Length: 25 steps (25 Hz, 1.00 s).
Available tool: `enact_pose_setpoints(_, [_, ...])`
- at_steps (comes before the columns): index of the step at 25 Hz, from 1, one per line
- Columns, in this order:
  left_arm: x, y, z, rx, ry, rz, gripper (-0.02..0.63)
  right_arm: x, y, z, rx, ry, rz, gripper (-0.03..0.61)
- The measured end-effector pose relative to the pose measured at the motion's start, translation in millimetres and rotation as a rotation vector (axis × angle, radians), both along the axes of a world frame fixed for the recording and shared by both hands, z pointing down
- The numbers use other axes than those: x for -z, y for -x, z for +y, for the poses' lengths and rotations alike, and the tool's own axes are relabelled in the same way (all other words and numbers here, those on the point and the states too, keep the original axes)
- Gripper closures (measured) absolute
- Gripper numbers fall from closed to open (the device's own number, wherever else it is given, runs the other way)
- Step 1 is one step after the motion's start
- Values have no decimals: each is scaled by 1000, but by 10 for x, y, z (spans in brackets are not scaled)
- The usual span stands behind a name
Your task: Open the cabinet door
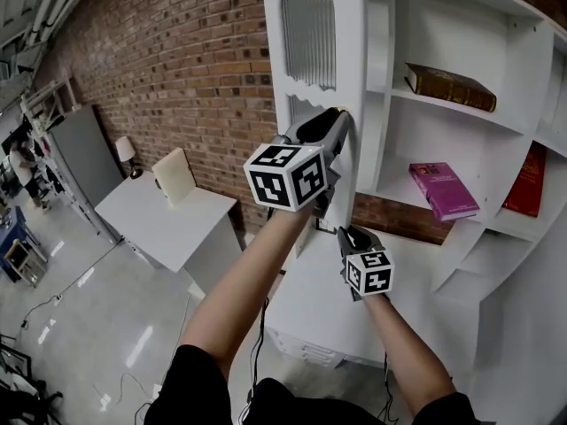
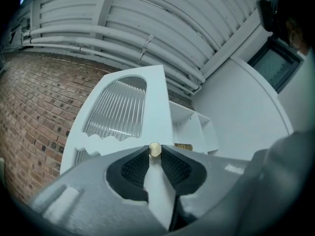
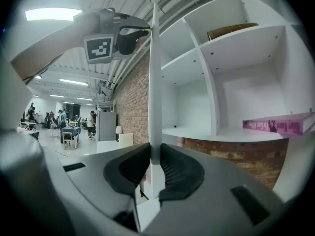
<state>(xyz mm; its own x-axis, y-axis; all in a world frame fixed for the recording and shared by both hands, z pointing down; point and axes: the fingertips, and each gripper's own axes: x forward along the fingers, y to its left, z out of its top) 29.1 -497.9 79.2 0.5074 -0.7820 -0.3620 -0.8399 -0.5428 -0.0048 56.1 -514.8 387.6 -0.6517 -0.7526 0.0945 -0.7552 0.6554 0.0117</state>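
The white cabinet door (image 1: pixel 312 38), with an arched ribbed-glass pane, stands swung out from the shelf unit. A small brass knob (image 2: pixel 154 150) sits at its free edge. My left gripper (image 1: pixel 341 120) is shut on that knob, and the dark pads (image 2: pixel 134 170) press it from both sides. Lower down, my right gripper (image 1: pixel 342 233) is shut on the door's thin edge (image 3: pixel 155 82), which runs straight up between its pads (image 3: pixel 173 168). In the right gripper view the left gripper (image 3: pixel 143 31) shows high up at the door's edge.
Open shelves (image 1: pixel 461 113) behind the door hold a brown book (image 1: pixel 450 85), a pink book (image 1: pixel 443 191) and a red book (image 1: pixel 529 182). A white table (image 1: pixel 168 215) with a lamp (image 1: pixel 127 153) stands to the left by the brick wall (image 1: pixel 177 69).
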Motion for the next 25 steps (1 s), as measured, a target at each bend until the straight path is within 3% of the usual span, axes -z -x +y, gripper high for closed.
enact_pose_setpoints(9, [6, 201, 187, -73, -22, -40, 531, 13, 195, 220, -57, -26, -35, 515])
enact_pose_setpoints(17, [9, 398, 339, -178, -61, -18, 531, 15, 389, 378, -97, -6, -71, 514])
enact_pose_setpoints(25, [31, 606, 447, -284, -35, -35, 531, 33, 593, 514, -183, -29, -76, 514])
